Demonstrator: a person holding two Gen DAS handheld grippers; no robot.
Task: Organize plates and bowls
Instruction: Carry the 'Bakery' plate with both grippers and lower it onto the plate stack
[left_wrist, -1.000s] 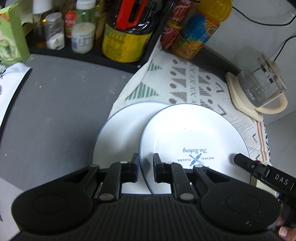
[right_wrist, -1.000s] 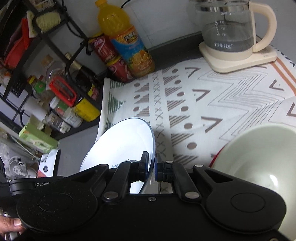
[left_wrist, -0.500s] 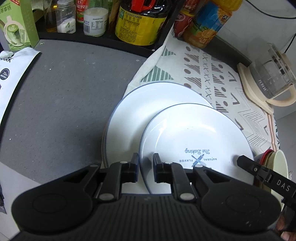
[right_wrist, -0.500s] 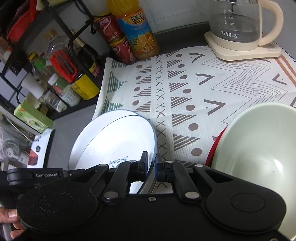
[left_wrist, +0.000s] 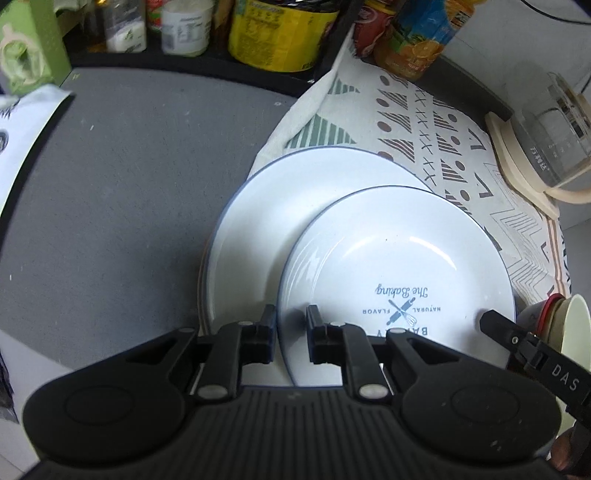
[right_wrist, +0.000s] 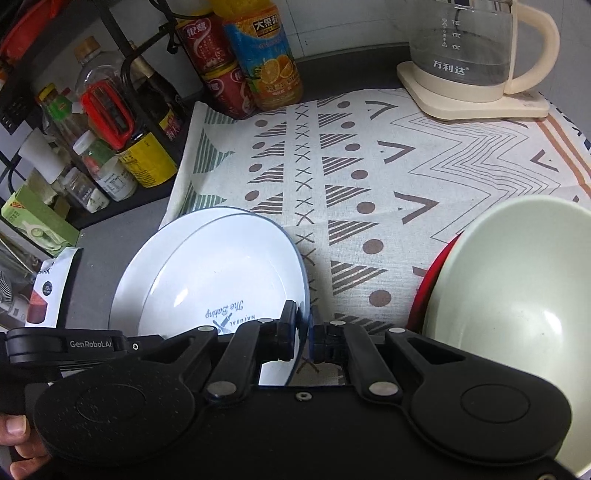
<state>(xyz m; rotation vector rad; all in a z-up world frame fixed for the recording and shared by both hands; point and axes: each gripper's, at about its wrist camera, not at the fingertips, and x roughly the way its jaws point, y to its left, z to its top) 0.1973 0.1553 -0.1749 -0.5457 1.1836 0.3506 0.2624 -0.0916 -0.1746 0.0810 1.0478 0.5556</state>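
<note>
A small white plate (left_wrist: 399, 258) with a blue rim and blue "The Baking" print hangs tilted just over a larger white plate (left_wrist: 280, 206) that lies half on the patterned cloth (left_wrist: 436, 122). My left gripper (left_wrist: 291, 332) is shut on the small plate's near left rim. In the right wrist view my right gripper (right_wrist: 303, 332) is shut on the opposite rim of the same small plate (right_wrist: 221, 273), with the larger plate (right_wrist: 129, 280) showing behind its left edge. A pale green bowl (right_wrist: 517, 295) sits nested in a red bowl (right_wrist: 432, 280) at the right.
A glass kettle (right_wrist: 469, 55) on a cream base stands at the cloth's far right corner. An orange juice bottle (right_wrist: 266, 55) and red cans (right_wrist: 214, 59) line the back. A black rack of jars and bottles (right_wrist: 110, 140) fills the left; grey counter (left_wrist: 129, 184) lies beside the plates.
Both grippers have come down with the small plate, which now hangs lower and flatter over the larger plate. More of the larger plate shows behind it.
</note>
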